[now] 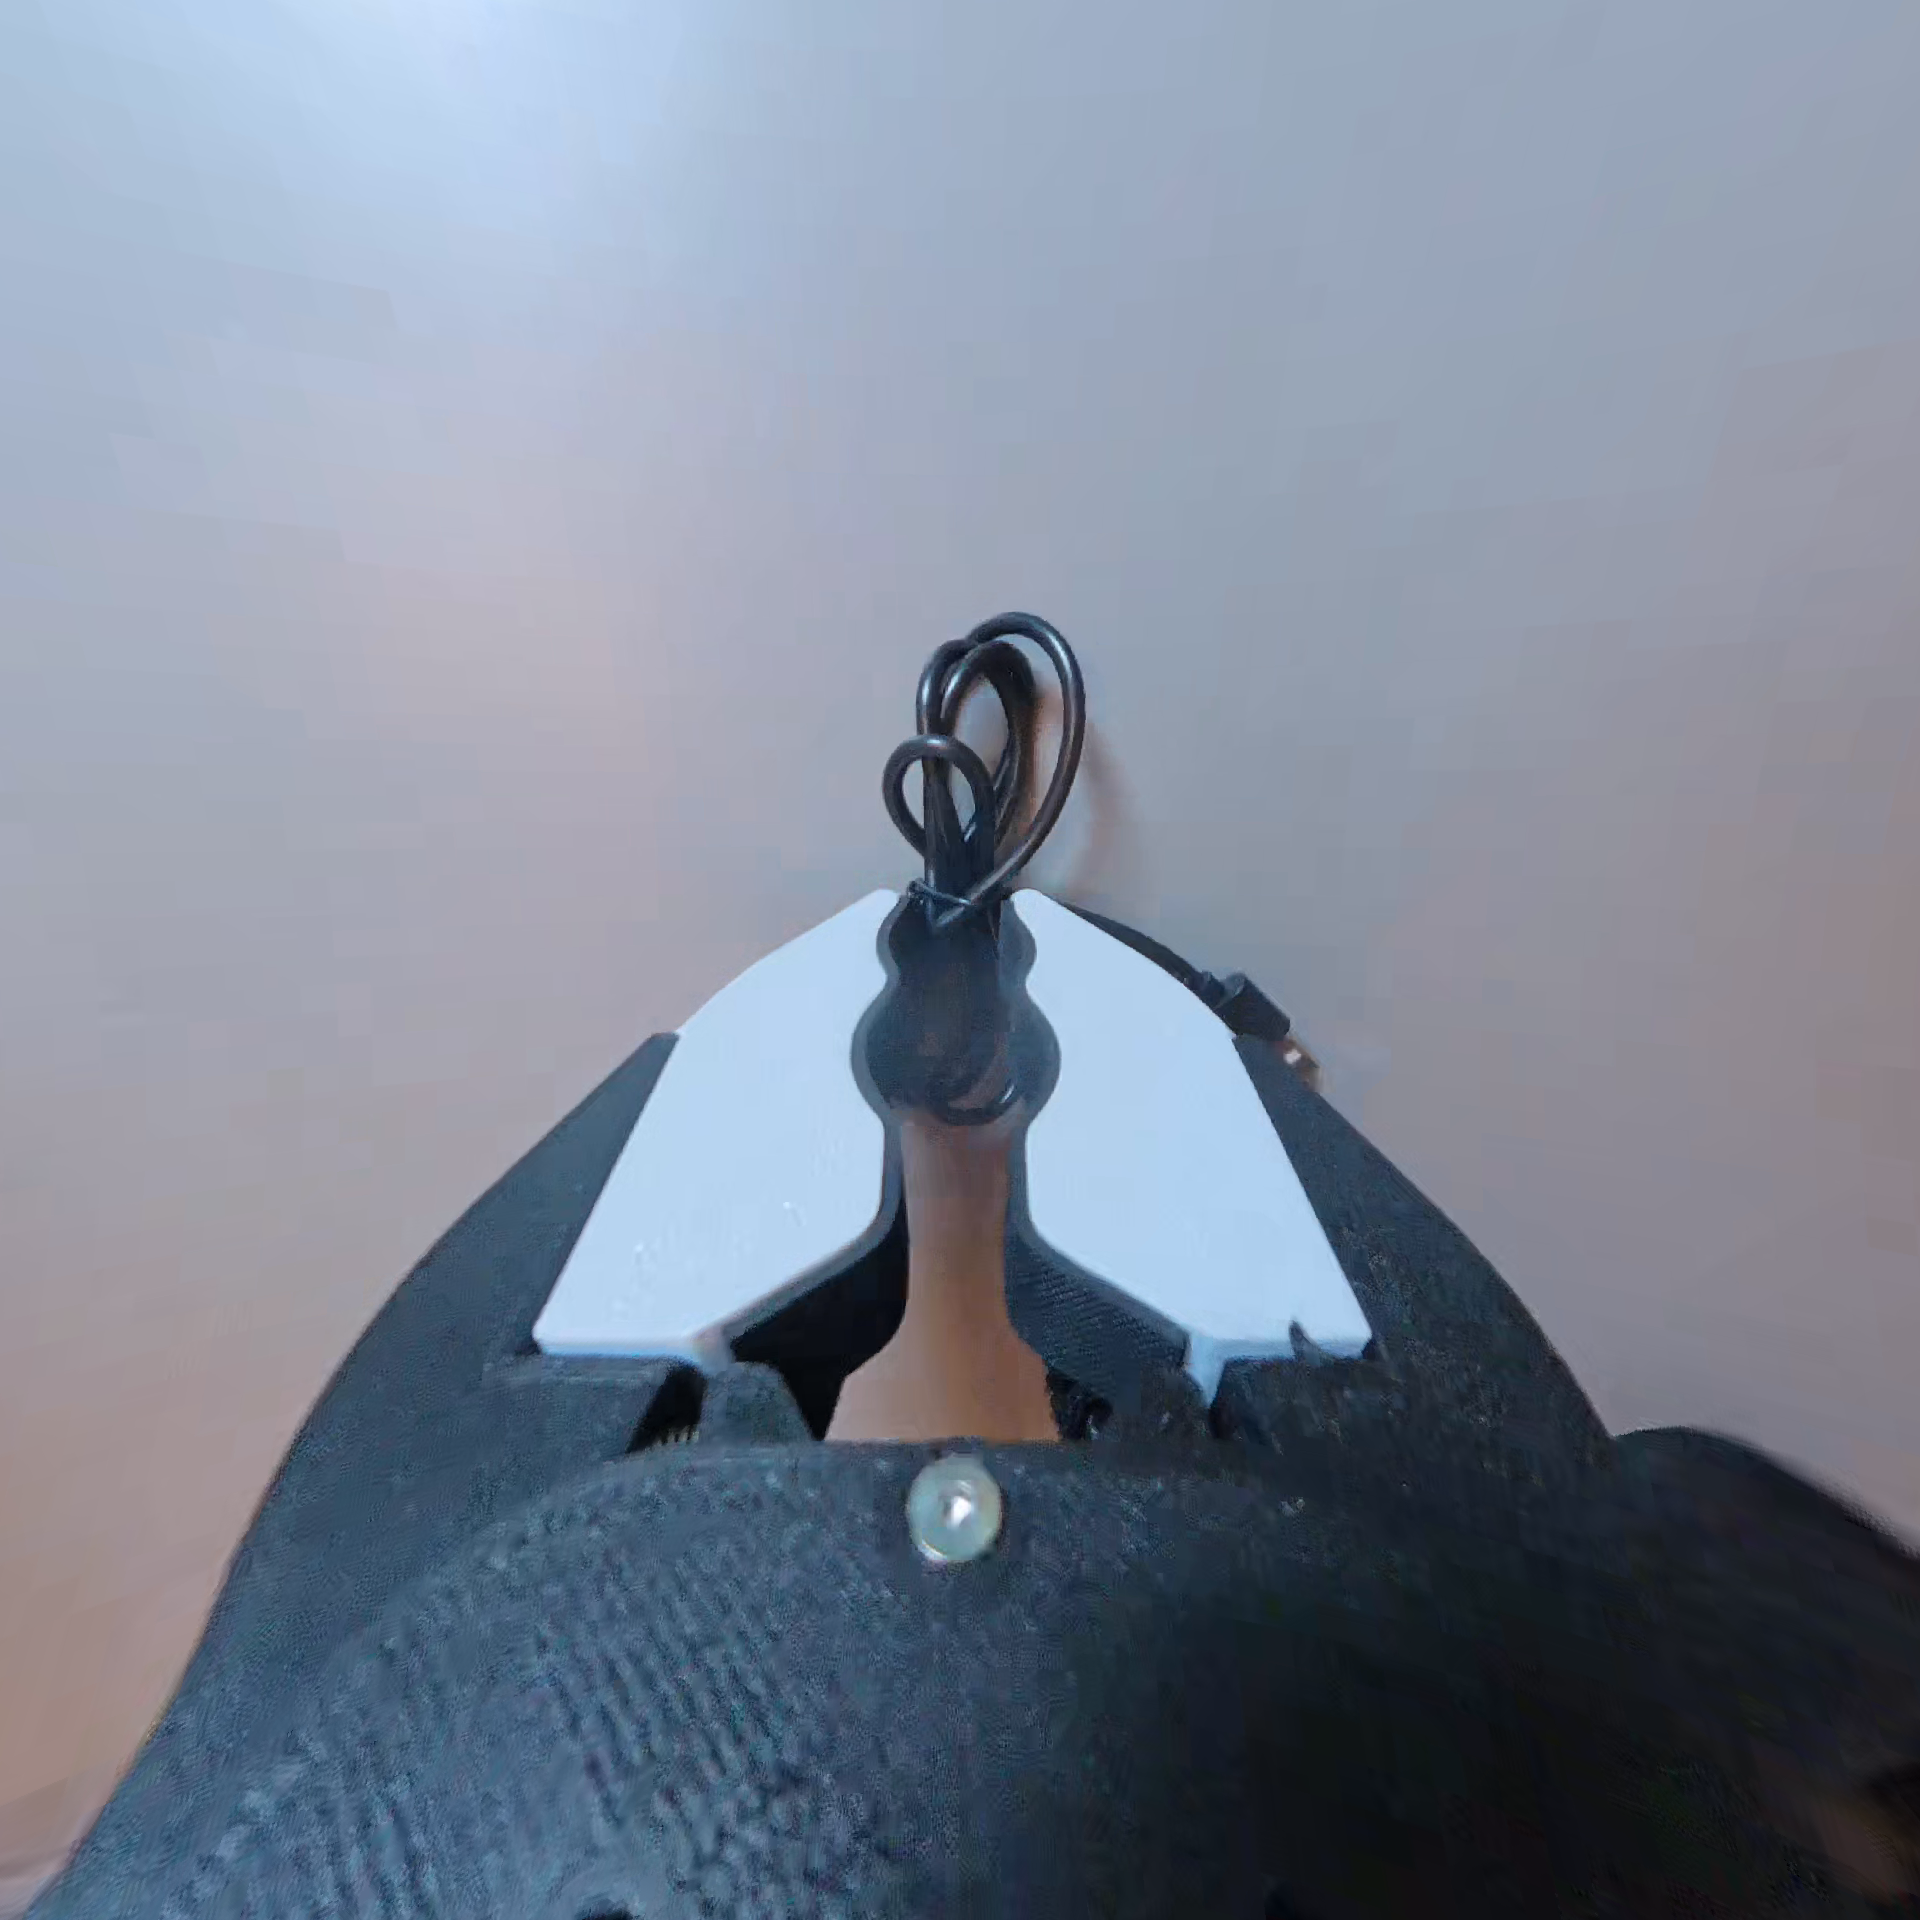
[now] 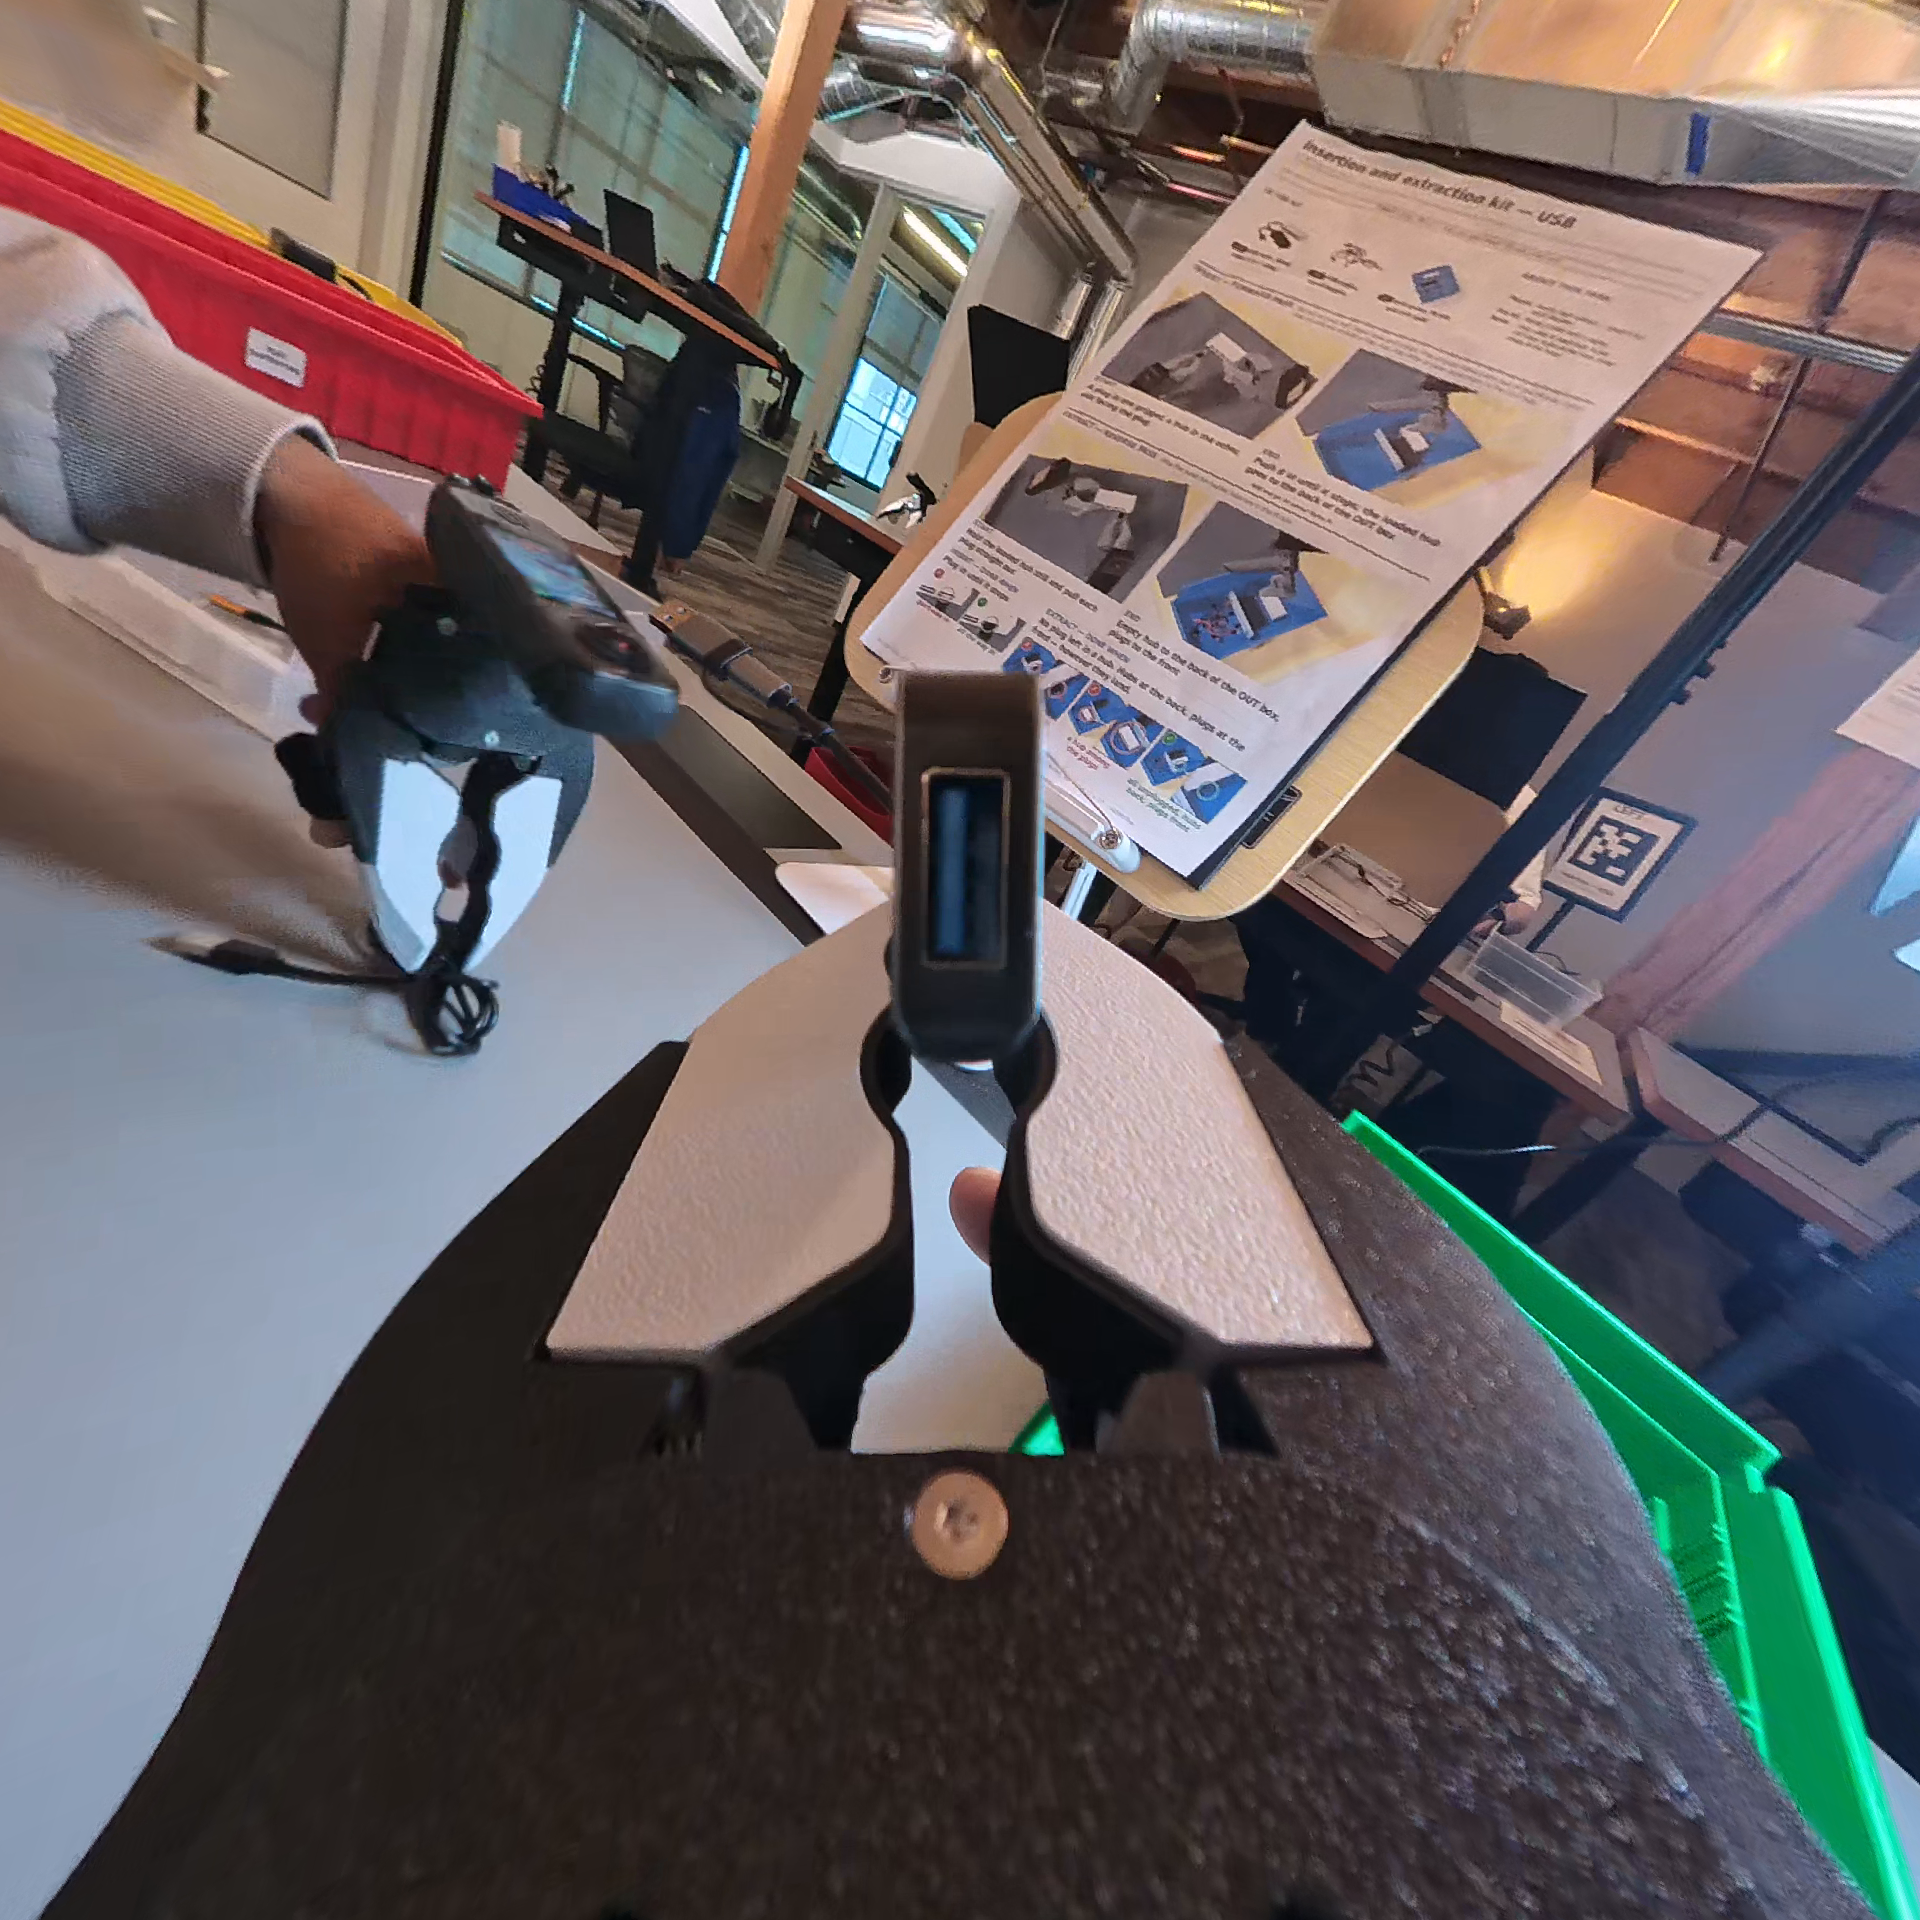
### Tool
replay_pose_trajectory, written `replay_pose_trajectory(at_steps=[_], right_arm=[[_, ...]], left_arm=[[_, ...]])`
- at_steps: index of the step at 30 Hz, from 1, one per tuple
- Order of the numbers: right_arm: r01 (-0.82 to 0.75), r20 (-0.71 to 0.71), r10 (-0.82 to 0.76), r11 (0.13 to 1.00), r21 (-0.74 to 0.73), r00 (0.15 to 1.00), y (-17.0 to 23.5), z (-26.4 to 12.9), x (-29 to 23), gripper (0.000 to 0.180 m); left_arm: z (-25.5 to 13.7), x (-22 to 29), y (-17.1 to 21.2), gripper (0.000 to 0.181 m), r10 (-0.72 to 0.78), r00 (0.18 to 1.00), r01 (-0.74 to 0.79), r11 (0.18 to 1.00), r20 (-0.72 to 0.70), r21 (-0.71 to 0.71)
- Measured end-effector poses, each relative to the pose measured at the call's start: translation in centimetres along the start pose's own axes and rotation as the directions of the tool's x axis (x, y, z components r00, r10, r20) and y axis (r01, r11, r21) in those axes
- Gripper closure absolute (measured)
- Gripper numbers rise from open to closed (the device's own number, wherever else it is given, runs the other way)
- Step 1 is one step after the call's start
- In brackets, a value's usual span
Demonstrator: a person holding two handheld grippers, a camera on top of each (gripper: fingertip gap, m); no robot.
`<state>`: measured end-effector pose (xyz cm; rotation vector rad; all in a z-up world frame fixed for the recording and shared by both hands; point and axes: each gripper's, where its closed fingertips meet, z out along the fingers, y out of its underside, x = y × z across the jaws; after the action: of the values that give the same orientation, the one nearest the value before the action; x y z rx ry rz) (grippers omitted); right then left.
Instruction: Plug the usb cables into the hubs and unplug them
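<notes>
My left gripper (image 1: 958, 914) points down at the grey table (image 1: 520, 623) and is shut on a bundled black USB cable (image 1: 982, 748). The cable's loops stick out past the fingertips, and its plug end (image 1: 1262, 1013) lies just right of the fingers. In the right wrist view, the same left gripper (image 2: 449, 951) is held by a person's hand at left, with the cable bundle (image 2: 452, 1003) touching the table. My right gripper (image 2: 966, 1003) is shut on a dark grey USB hub (image 2: 966, 727), held upright with its blue port (image 2: 966, 868) facing the camera.
A red bin (image 2: 312, 343) stands at the back left and a green bin (image 2: 1662, 1455) at the right below the table edge. An instruction sheet on a tilted board (image 2: 1299, 499) stands behind the hub. Another cable with an adapter (image 2: 717, 649) lies farther back on the table.
</notes>
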<state>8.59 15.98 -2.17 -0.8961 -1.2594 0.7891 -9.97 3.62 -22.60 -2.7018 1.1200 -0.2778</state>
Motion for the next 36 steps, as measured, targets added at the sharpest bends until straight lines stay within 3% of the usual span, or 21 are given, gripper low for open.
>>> replay_pose_trajectory(at_steps=[3, 6, 10, 14, 16, 19, 21, 24, 27, 31, 34, 36], right_arm=[[-0.009, -0.008, 0.009, 1.000, 0.005, 1.000, -0.1, -0.4, 0.5, 0.168], [-0.005, -0.010, 0.005, 1.000, 0.010, 1.000, -0.4, -0.6, 0.7, 0.168], [0.000, 0.004, -0.001, 1.000, 0.019, 1.000, -0.8, -0.4, 0.3, 0.168], [-0.015, 0.013, 0.015, 1.000, 0.018, 1.000, -0.6, 0.1, -0.1, 0.168], [-0.028, 0.013, 0.028, 0.999, 0.019, 1.000, -0.5, 0.1, -0.1, 0.168], [-0.033, 0.010, 0.033, 0.999, 0.017, 0.999, -0.4, 0.0, 0.0, 0.168], [-0.038, 0.014, 0.038, 0.999, 0.017, 0.999, -0.4, -0.1, 0.0, 0.168], [-0.049, 0.024, 0.049, 0.999, 0.013, 0.999, -0.1, -0.1, 0.0, 0.168], [-0.052, 0.032, 0.052, 0.999, 0.004, 0.998, 0.3, 0.0, -0.1, 0.168], [-0.048, 0.039, 0.048, 0.999, 0.001, 0.998, 0.4, -0.1, -0.2, 0.169], [-0.047, 0.052, 0.047, 0.999, 0.004, 0.998, 0.2, -0.1, -0.5, 0.168], [-0.040, 0.072, 0.040, 0.999, -0.004, 0.997, 0.2, 0.1, -0.9, 0.168]], left_arm=[[-0.8, 0.6, 1.9, 0.169, -0.277, 0.954, 0.284, 0.957, -0.112, 0.052], [-1.8, 2.4, 5.6, 0.159, -0.291, 0.947, 0.293, 0.956, -0.134, -0.004], [-3.0, 2.9, 7.0, 0.163, 0.016, 0.995, -0.015, 1.000, 0.097, -0.009], [-3.2, 4.6, 4.8, 0.155, 0.330, 0.924, -0.324, 0.944, 0.191, -0.066], [-2.5, 5.0, 4.1, 0.155, 0.477, 0.858, -0.463, 0.879, 0.192, -0.116], [-1.2, 4.5, 4.9, 0.153, 0.600, 0.788, -0.556, 0.790, 0.137, -0.258], [-0.6, 3.8, 5.7, 0.154, 0.637, 0.766, -0.580, 0.742, 0.087, -0.335], [-0.3, 4.2, 5.4, 0.157, 0.640, 0.768, -0.603, 0.734, 0.020, -0.313], [-0.2, 4.3, 5.5, 0.172, 0.555, 0.832, -0.533, 0.791, -0.014, -0.300], [-0.3, 4.2, 6.0, 0.176, 0.168, 0.986, -0.168, 0.958, -0.022, -0.233], [-0.8, 5.2, 7.0, 0.176, -0.086, 0.992, 0.070, 0.984, -0.094, -0.164], [-1.3, 5.2, 7.4, 0.175, -0.133, 0.987, 0.123, 0.986, -0.087, -0.110]])
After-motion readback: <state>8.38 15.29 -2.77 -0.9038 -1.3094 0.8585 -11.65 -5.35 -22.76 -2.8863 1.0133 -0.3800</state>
